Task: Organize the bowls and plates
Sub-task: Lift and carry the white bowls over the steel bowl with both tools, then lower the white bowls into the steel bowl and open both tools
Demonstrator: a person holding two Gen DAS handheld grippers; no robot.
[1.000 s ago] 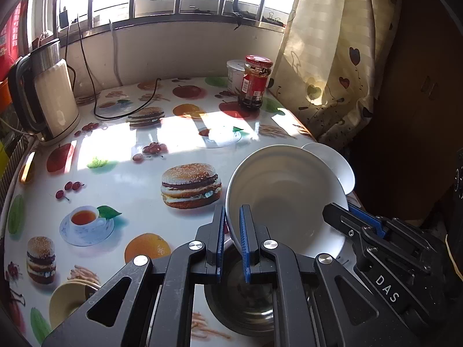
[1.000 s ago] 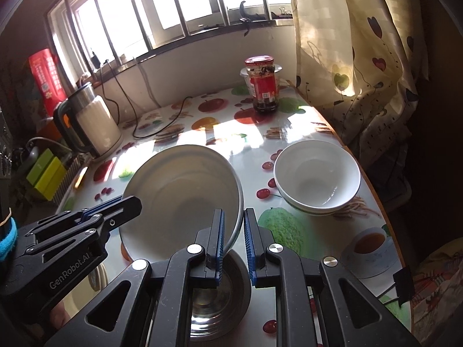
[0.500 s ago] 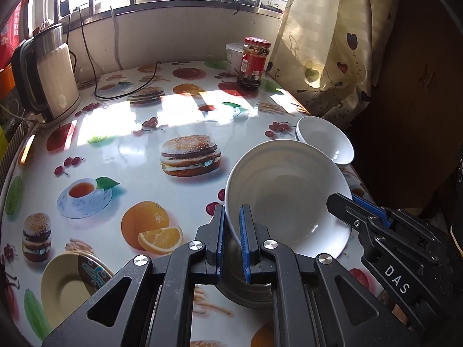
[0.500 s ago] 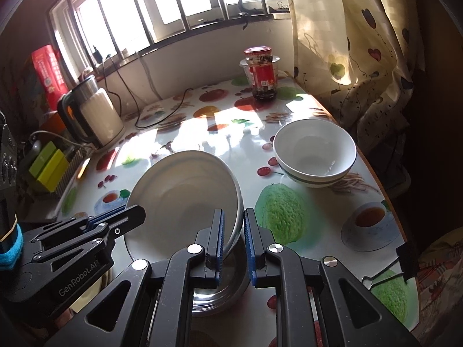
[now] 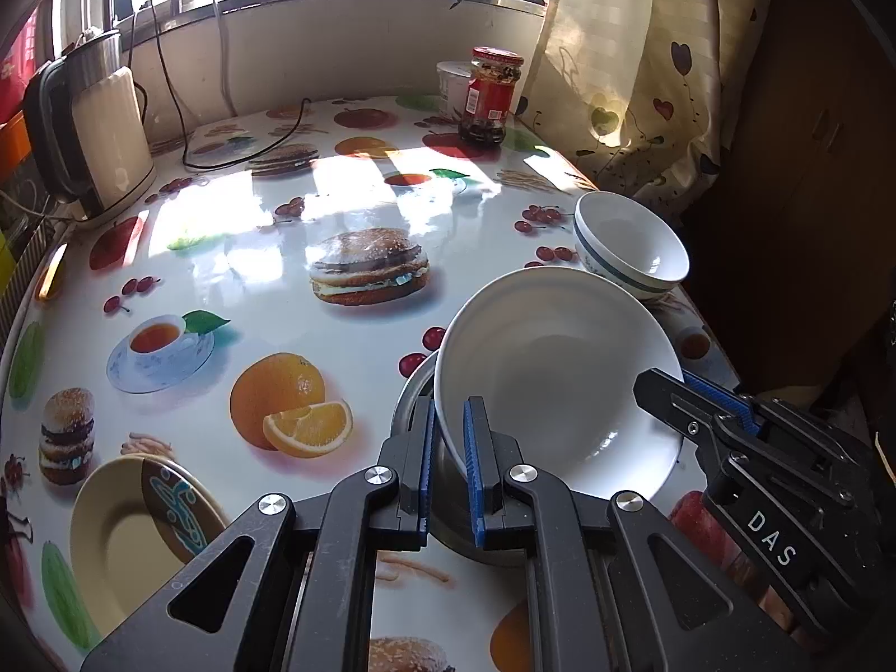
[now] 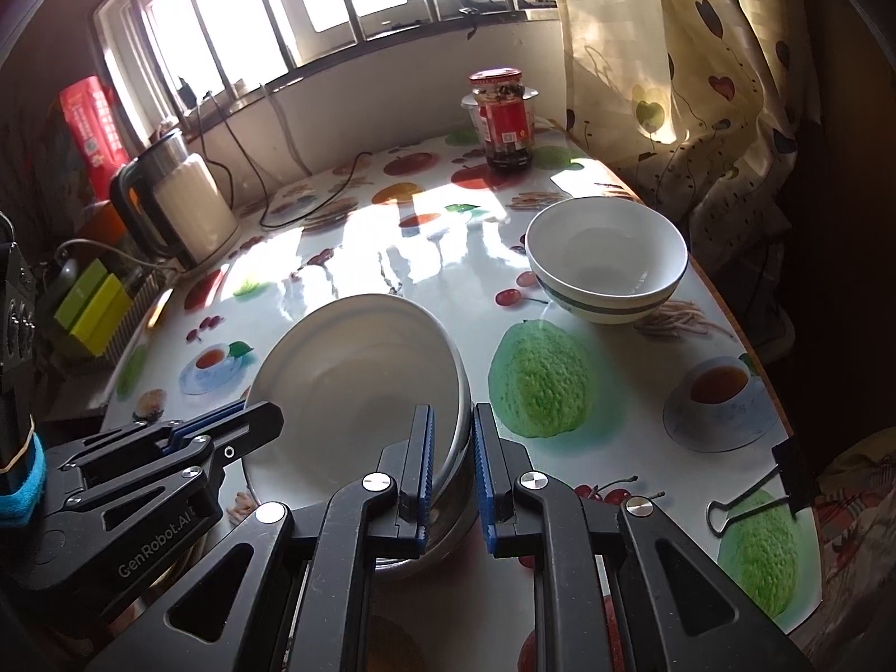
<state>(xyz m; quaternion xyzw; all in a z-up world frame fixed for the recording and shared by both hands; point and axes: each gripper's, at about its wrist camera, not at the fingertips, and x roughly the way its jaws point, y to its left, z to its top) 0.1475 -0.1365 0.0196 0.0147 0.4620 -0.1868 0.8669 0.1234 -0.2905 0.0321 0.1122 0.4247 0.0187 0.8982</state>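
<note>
**Two grippers clamp one white plate over a steel bowl**

The left gripper (image 5: pixel 448 442) is closed on the near rim of the white plate (image 5: pixel 554 369); the right gripper (image 6: pixel 452 448), marked "DAS" in the left view, pinches the opposite rim; the left one reads "GenRobot.AI"; the plate sits tilted in the steel bowl (image 6: pixel 448 481) on the table (image 5: pixel 252 280); a red-labelled jar (image 6: pixel 504 117) stands far back, its print unreadable.

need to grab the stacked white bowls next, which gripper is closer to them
Right. The right gripper, clamped on the white plate's rim, sits on the side facing the stacked bowls. The left gripper grips the plate's opposite rim, farther away.
</note>
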